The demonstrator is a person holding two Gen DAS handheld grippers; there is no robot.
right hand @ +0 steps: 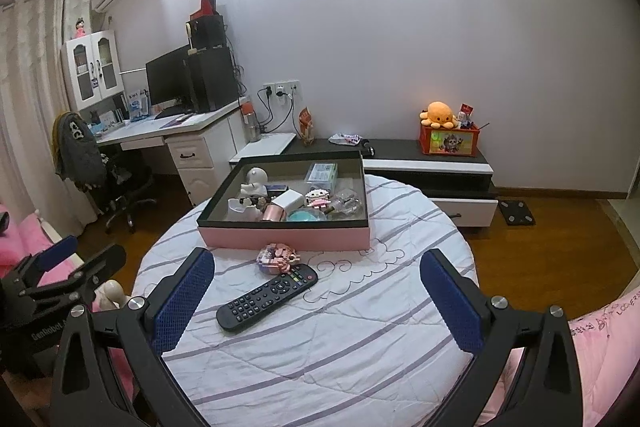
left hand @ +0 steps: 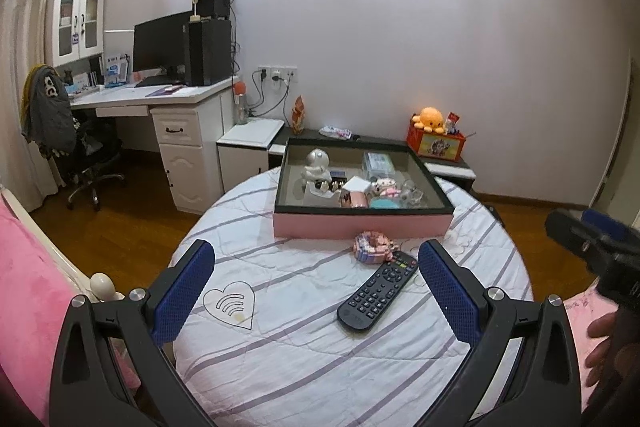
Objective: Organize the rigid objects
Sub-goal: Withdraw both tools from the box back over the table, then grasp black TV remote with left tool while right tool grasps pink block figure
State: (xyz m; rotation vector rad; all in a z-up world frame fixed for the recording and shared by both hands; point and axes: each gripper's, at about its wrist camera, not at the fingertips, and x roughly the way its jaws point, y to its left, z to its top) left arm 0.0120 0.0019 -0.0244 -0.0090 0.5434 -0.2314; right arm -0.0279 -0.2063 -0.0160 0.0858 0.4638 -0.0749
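Note:
A black remote control (left hand: 378,295) (right hand: 267,297) lies on the round table with the white striped cloth (left hand: 320,347) (right hand: 360,327). A small pink brick model (left hand: 373,246) (right hand: 277,257) sits just behind it. Behind that stands a pink box with a dark rim (left hand: 360,225) (right hand: 288,237) holding several small items. My left gripper (left hand: 316,267) is open and empty, above the near table, with the remote between its fingers' line of sight. My right gripper (right hand: 316,275) is open and empty, with the remote to its left. The left gripper also shows in the right wrist view (right hand: 80,259).
A low TV stand (right hand: 432,163) with an orange plush octopus (right hand: 438,115) on a red box stands behind the table. A white desk (left hand: 160,99), monitor and office chair (left hand: 80,155) are at left. Pink bedding (left hand: 28,287) flanks the table.

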